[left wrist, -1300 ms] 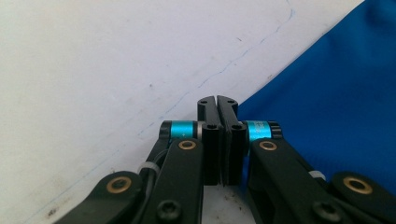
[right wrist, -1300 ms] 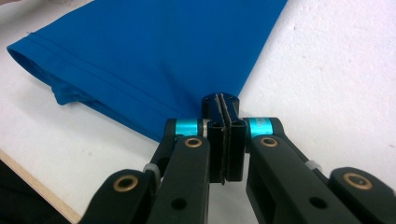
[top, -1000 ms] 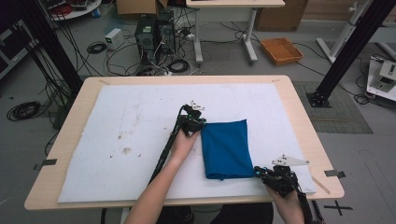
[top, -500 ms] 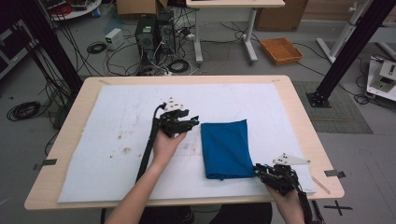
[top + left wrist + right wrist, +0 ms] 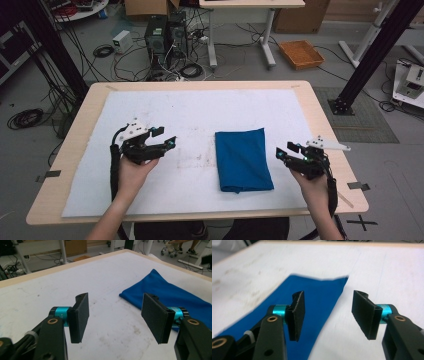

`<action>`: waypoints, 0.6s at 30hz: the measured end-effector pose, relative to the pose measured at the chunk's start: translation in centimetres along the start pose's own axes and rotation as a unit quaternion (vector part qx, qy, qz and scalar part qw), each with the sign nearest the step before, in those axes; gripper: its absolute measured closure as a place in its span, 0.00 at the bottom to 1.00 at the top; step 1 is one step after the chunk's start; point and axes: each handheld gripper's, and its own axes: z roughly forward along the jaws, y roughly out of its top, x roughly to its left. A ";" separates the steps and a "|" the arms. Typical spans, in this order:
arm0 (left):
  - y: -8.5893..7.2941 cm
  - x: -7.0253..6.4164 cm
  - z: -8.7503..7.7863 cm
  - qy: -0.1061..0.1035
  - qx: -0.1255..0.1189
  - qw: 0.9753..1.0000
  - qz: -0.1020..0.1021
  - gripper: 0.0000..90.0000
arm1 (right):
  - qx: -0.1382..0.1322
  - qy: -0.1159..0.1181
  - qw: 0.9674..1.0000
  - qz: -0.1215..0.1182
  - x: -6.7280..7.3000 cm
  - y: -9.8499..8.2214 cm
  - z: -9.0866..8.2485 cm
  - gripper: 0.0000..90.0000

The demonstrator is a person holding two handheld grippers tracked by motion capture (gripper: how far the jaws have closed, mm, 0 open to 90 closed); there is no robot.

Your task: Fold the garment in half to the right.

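Grey floor (image 5: 240,55) – cables (image 5: 107,52), computer towers (image 5: 165,35), orange tray (image 5: 301,53).

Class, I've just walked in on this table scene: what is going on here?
A person holds a set of tongs in each hand over a white-covered table. A folded blue cloth lies flat between them. The left tongs and the right tongs have just been opening and now stand apart from the cloth, one on each side, with nothing between their jaws.

Both grippers left the blue cloth (image 5: 243,159): left gripper (image 5: 167,138) moved leftward, jaws opening, empty.
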 end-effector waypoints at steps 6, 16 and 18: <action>-1.1 0.4 -2.0 0.004 -0.007 1.000 0.007 0.42 | -0.026 0.003 0.999 0.024 -1.0 1.8 1.0 0.44; -1.6 0.7 -2.5 0.017 -0.021 1.000 0.007 0.42 | -0.035 0.001 0.999 0.014 -1.5 1.5 0.7 0.42; -1.6 0.6 -2.4 0.014 -0.021 1.000 0.006 0.42 | -0.035 0.002 0.999 0.014 -1.5 1.5 0.6 0.42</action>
